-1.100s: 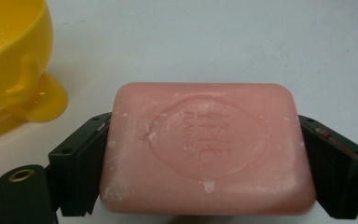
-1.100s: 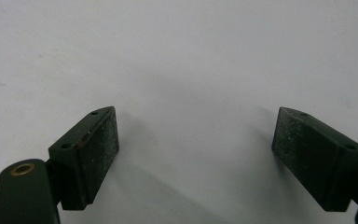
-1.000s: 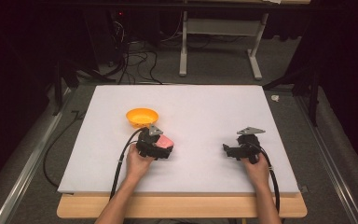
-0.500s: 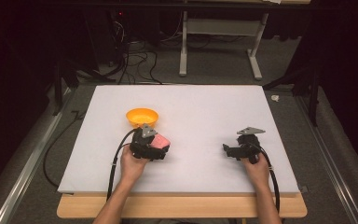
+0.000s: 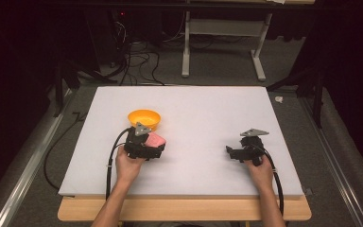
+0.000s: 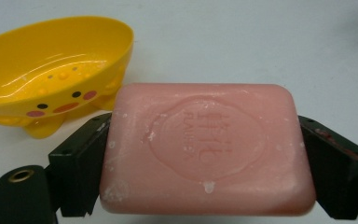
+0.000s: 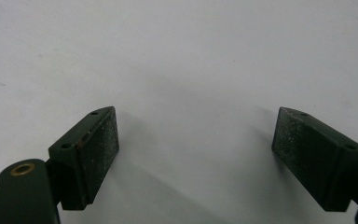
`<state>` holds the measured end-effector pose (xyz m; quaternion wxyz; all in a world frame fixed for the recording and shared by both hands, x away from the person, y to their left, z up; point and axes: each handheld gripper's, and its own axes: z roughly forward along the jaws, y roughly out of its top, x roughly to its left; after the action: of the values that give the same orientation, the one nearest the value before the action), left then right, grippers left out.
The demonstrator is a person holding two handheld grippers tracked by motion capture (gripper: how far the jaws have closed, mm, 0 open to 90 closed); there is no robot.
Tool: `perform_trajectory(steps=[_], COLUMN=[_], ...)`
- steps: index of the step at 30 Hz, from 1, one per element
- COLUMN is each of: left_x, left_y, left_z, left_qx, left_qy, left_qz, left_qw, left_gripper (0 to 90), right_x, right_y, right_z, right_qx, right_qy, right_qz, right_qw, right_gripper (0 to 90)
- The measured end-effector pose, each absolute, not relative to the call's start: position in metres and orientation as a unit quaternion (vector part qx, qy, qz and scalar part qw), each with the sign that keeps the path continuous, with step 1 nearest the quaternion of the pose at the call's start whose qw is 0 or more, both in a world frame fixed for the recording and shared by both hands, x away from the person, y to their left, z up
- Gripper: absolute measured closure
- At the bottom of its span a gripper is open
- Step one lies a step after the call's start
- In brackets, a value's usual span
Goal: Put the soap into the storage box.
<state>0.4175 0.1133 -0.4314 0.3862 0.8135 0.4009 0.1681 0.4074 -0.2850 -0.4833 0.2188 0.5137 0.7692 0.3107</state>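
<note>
The left gripper (image 6: 205,154) is clamped on a pink soap bar (image 6: 207,147), one black jaw pressed flat against each short end, with the embossed face of the bar turned toward the camera that rides on it. In the high view the left gripper (image 5: 144,144) sits in the person's left hand (image 5: 128,165) toward the near left of the white table (image 5: 208,104), with the soap bar (image 5: 155,140) showing pink at its front end, just short of the yellow soap dish (image 5: 144,118). In the left gripper view the yellow soap dish (image 6: 51,70) stands beyond the bar and to its left, upright on its little feet, its hollow empty and its side painted with a chick's face; bar and dish are near but apart. The right gripper (image 7: 209,154) is spread wide with nothing between its jaws, bare table beneath it, and in the high view the right gripper (image 5: 246,150) rests low on the right side of the table, well apart from the soap. The step in hand looks like carrying the held bar to the dish. The next move probably calls for lifting the bar over the near rim, centring it above the hollow, lowering it and only then letting the jaws part, since a wet bar could slip or tip the light dish.
</note>
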Motion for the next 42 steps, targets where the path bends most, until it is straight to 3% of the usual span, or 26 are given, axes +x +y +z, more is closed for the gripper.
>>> perform_trajectory(steps=[42], left_x=[0.448], left_y=[0.142], left_z=[-0.405], left_qx=[0.773], left_qy=[0.466], left_qz=[0.208], left_qw=[0.376], left_gripper=[13.7], right_x=[0.407], right_y=[-0.285], right_z=[-0.483], right_qx=[0.514], right_qy=[0.769], right_qz=[0.311], right_qw=[0.219], right_gripper=[15.0])
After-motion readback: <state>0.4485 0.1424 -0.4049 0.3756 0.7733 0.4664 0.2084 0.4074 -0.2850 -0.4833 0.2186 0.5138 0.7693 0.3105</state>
